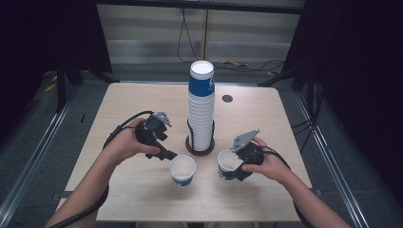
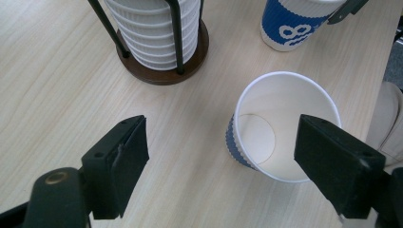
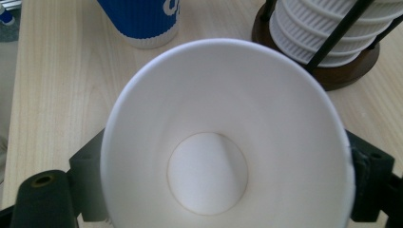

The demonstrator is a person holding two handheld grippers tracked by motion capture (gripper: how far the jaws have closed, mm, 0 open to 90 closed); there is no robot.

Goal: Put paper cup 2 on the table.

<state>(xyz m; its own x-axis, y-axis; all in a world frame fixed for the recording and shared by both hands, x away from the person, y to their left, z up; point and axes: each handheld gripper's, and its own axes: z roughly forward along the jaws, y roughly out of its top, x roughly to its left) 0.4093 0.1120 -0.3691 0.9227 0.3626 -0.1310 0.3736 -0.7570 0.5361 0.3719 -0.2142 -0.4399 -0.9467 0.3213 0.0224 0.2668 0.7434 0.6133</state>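
Paper cups, two loose, both upright with mouths open. Each has a white smooth interior, a rolled white rim, and a blue ribbed sleeve with white lettering over a white ribbed foot. Shape: round, tapering downward to a flat disc base.

First cup (image 1: 182,170): stands on the tabletop (image 1: 142,190) toward the near edge, just left of centre. The left tongs (image 1: 167,155) sit just behind and left of its rim. In the left gripper view the black jaws are spread wide; the cup (image 2: 285,123) stands nearer the right-hand jaw, which overlaps its rim in the picture, while the other jaw is well apart from it over bare wood. Whether that jaw touches the rim cannot be told; nothing is pinched.

Second cup (image 1: 228,164): toward the near edge, right of centre, in the right tongs (image 1: 237,166). In the right gripper view the cup (image 3: 228,142) sits between the two black jaws, one at each side of its wall, pinching it.

Stack of cups (image 1: 201,107): tall column of nested white ribbed cups, topmost one blue-sleeved, standing at the middle of the tabletop between black wire uprights on a round dark-brown wooden base (image 1: 199,148). It lies behind and between the two loose cups.

Tabletop: pale wood-grain laminate, rounded corners, matte.
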